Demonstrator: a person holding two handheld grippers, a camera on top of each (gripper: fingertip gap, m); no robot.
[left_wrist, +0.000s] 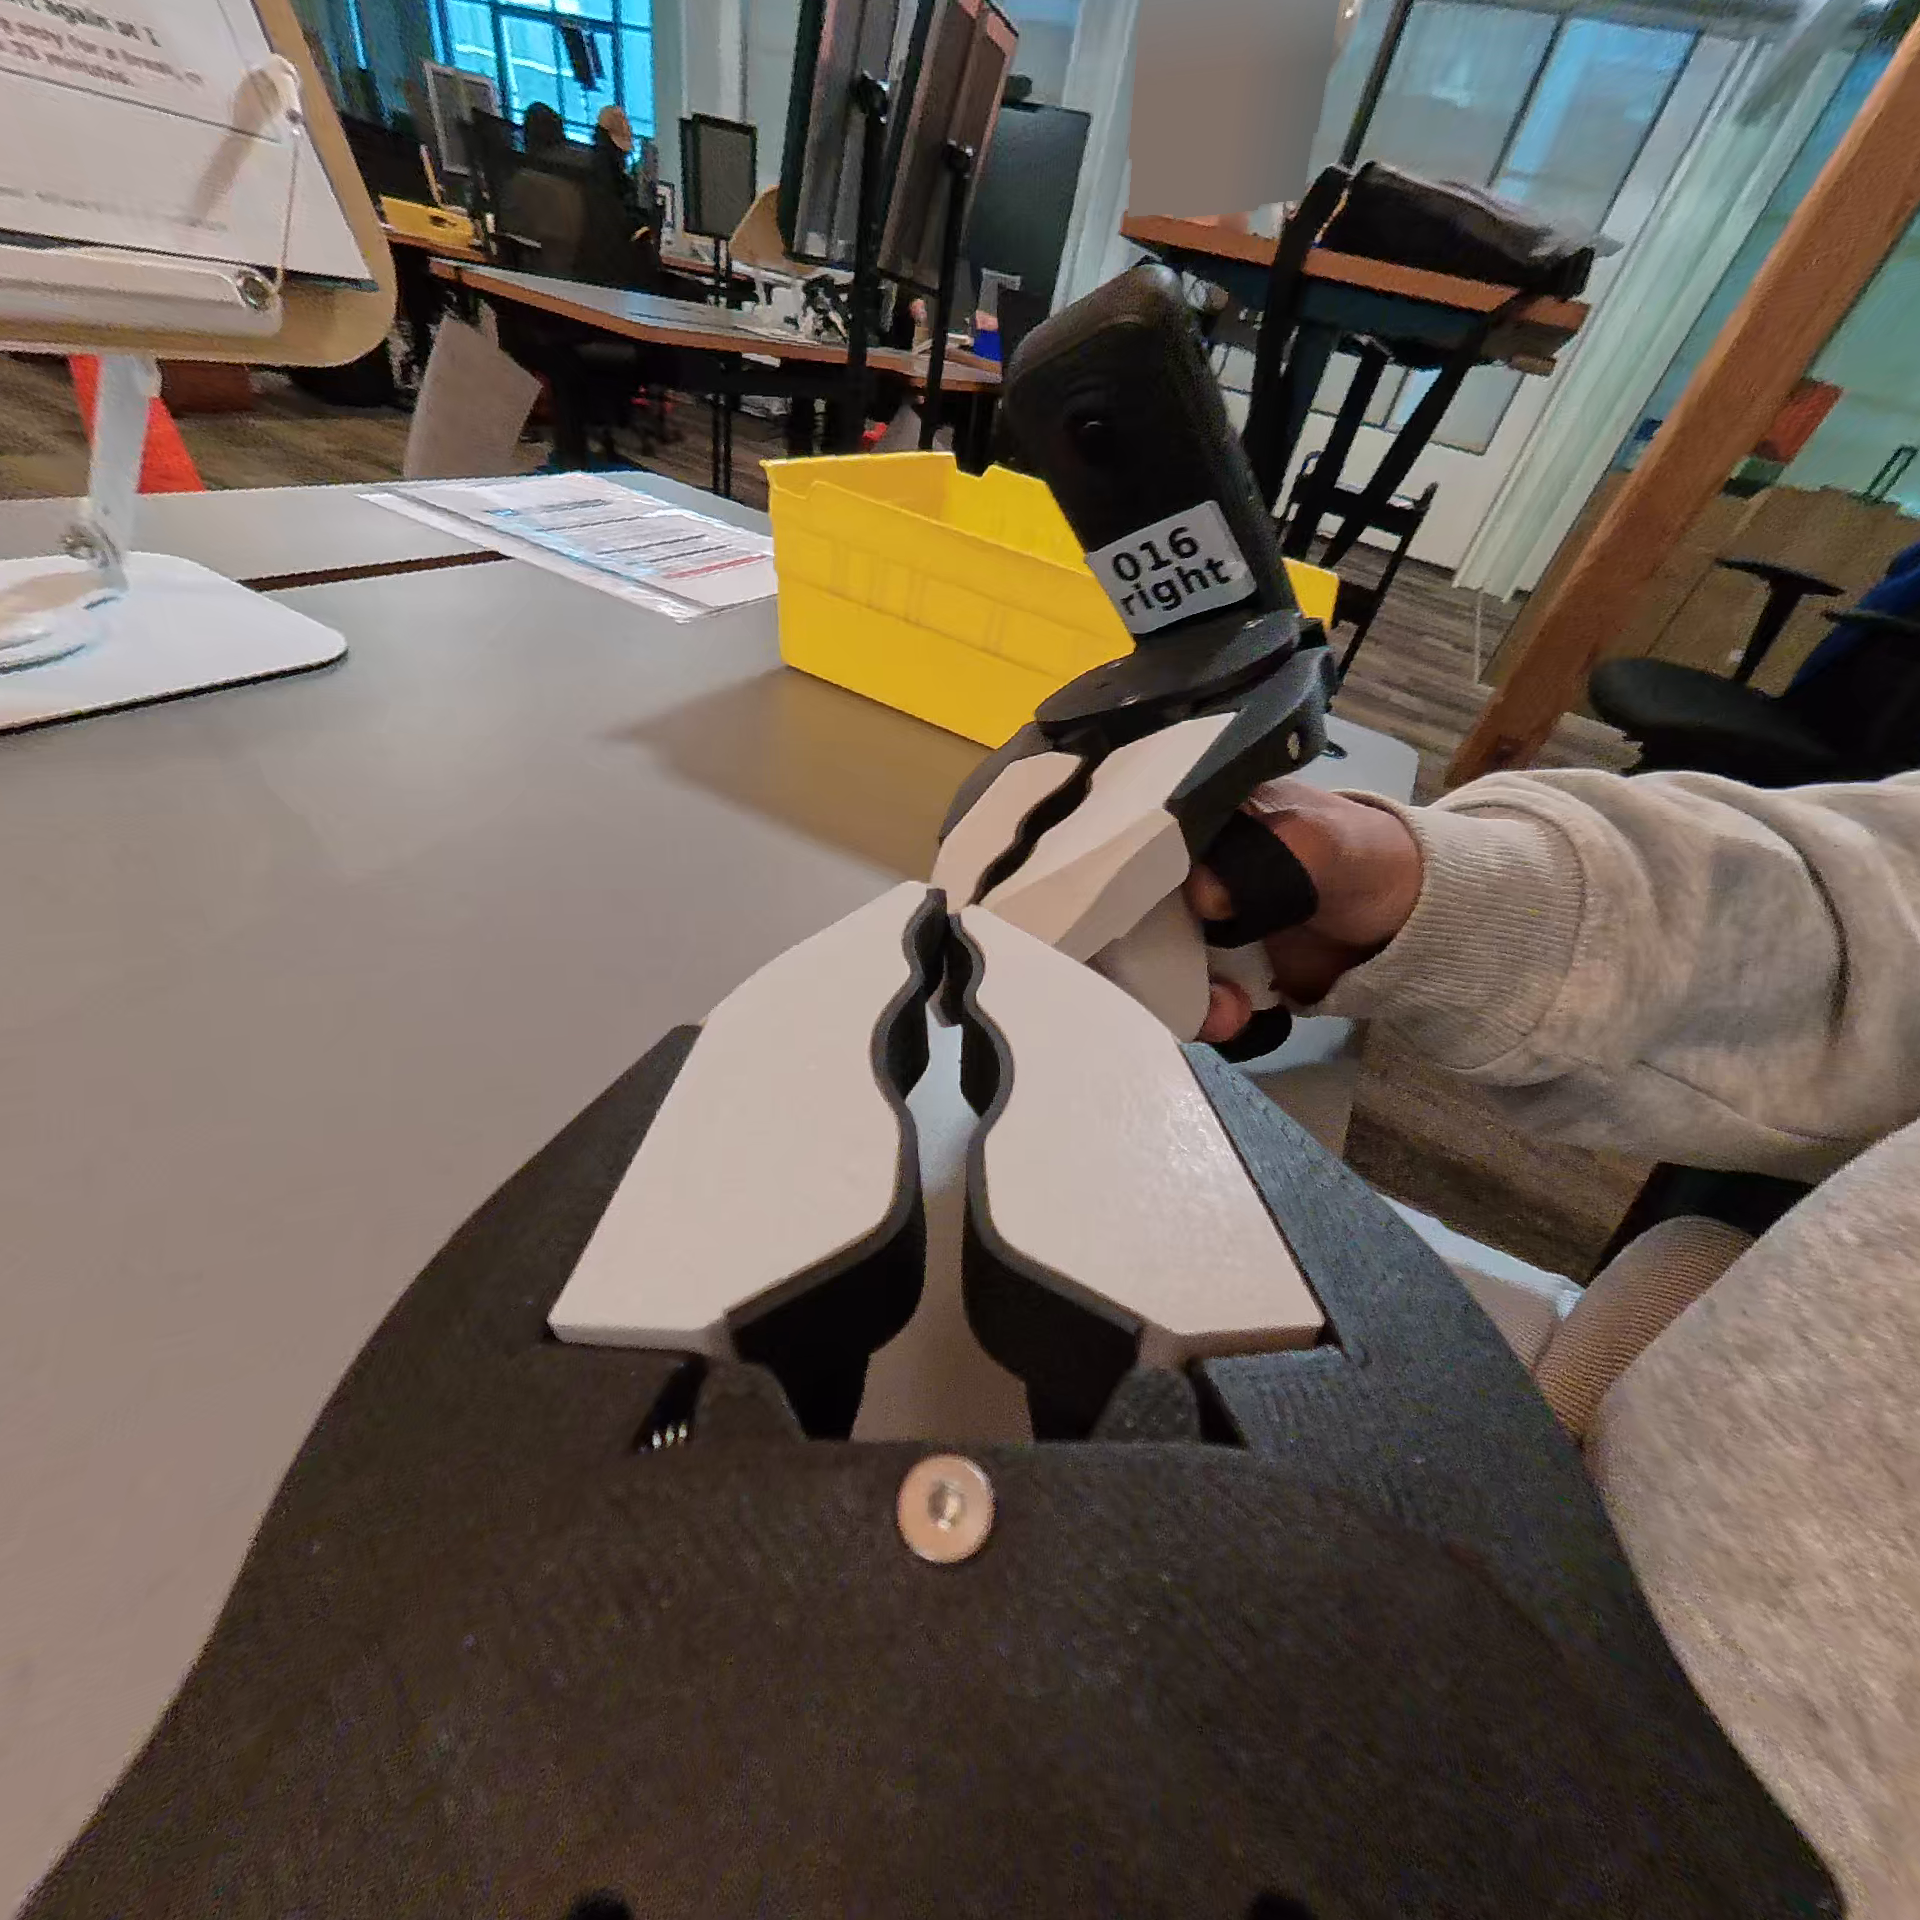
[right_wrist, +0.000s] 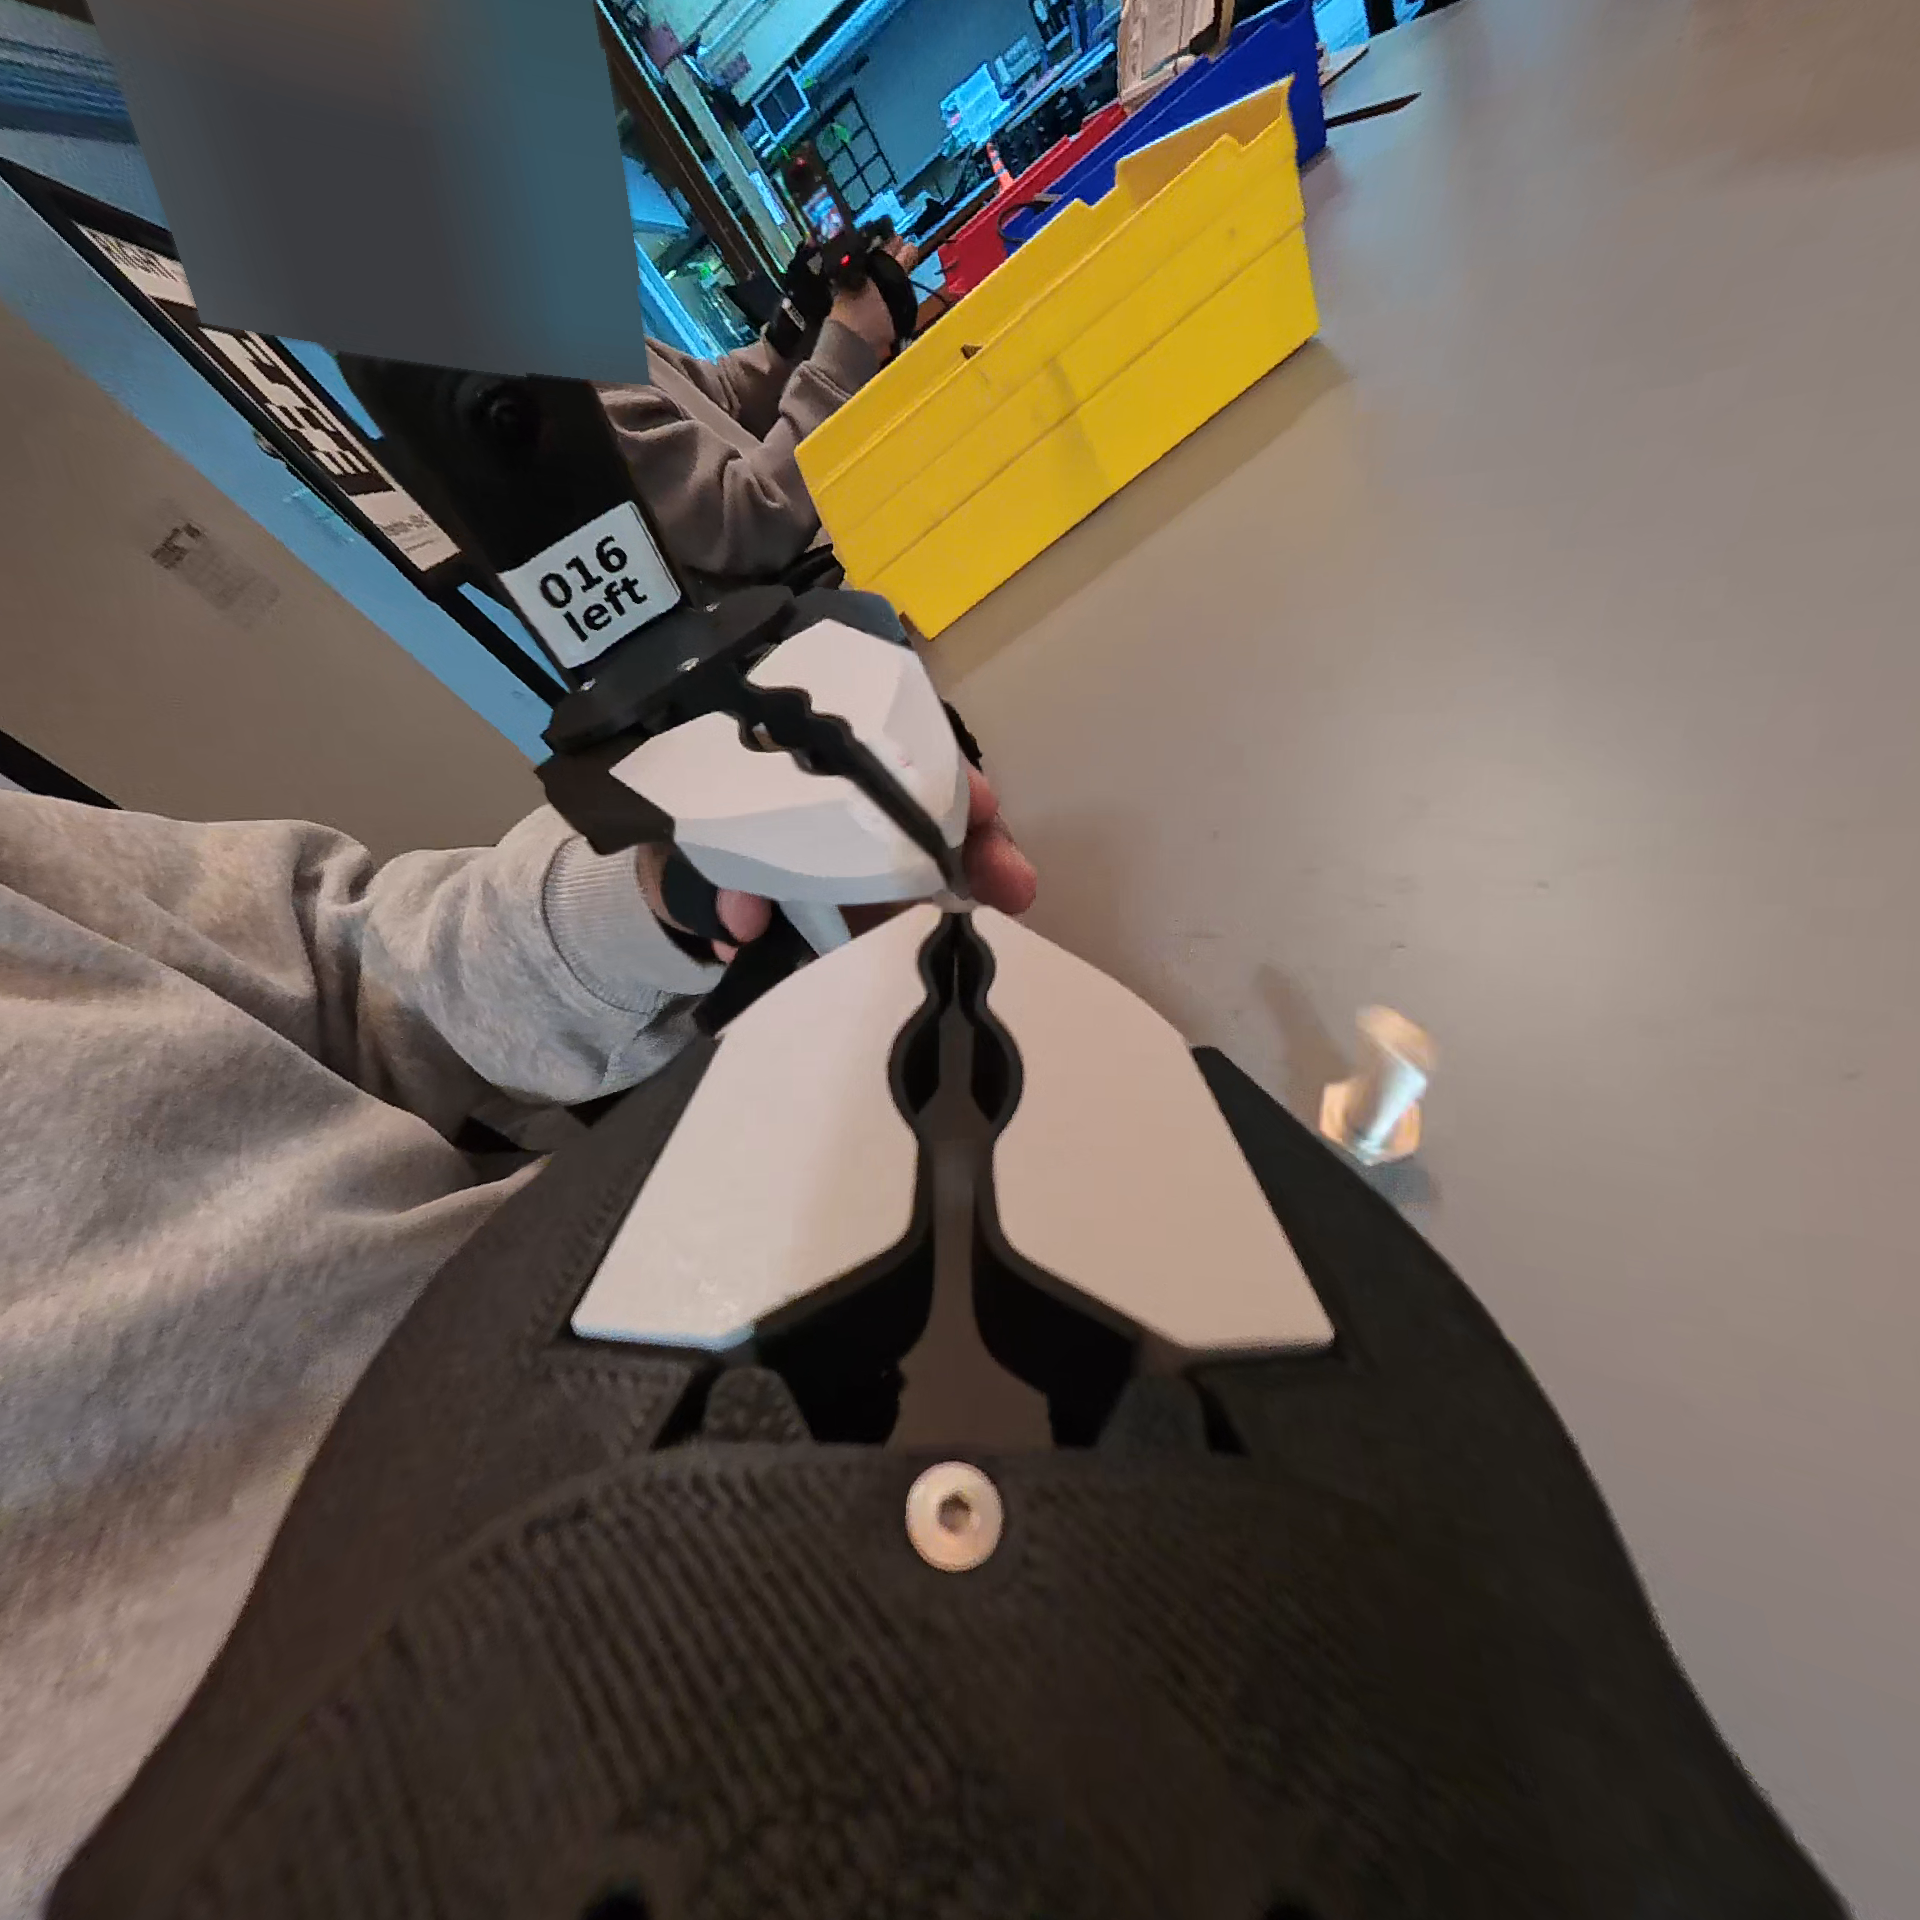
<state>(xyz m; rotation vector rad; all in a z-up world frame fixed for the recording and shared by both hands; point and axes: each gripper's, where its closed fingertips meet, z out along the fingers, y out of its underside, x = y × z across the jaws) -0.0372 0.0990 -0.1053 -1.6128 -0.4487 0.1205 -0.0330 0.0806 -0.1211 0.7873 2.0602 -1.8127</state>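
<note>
Left wrist view: I read my left gripper (left_wrist: 945, 935) with its two white fingers pressed together at the tips, nothing pinched between them. Directly at those tips sits the right gripper (left_wrist: 961, 883), tip to tip with mine; whether they actually touch I cannot tell. Its fingers are likewise closed on nothing. A hand (left_wrist: 1309, 894) in a grey sleeve (left_wrist: 1662, 935) grips its handle, off to the right of my fingers. Beyond the two tips, a yellow bin (left_wrist: 935, 613) stands on the grey table (left_wrist: 416, 883). A laminated sheet (left_wrist: 613, 540) lies ahead and to the left of the fingers, and a white stand (left_wrist: 114, 623) farther left.

Right wrist view: the right gripper (right_wrist: 956, 925) shows its fingers pressed together, empty. The left gripper (right_wrist: 951, 883) meets it at the tips, held by a hand (right_wrist: 997, 852) coming from the left. To the right of the fingers, a small blurred metal and tan object (right_wrist: 1377, 1091) rests on the table (right_wrist: 1558, 727); its kind I cannot tell. The yellow bin (right_wrist: 1070, 416) lies ahead, with a blue bin (right_wrist: 1205, 104) and a red bin (right_wrist: 1029, 197) behind it.
</note>
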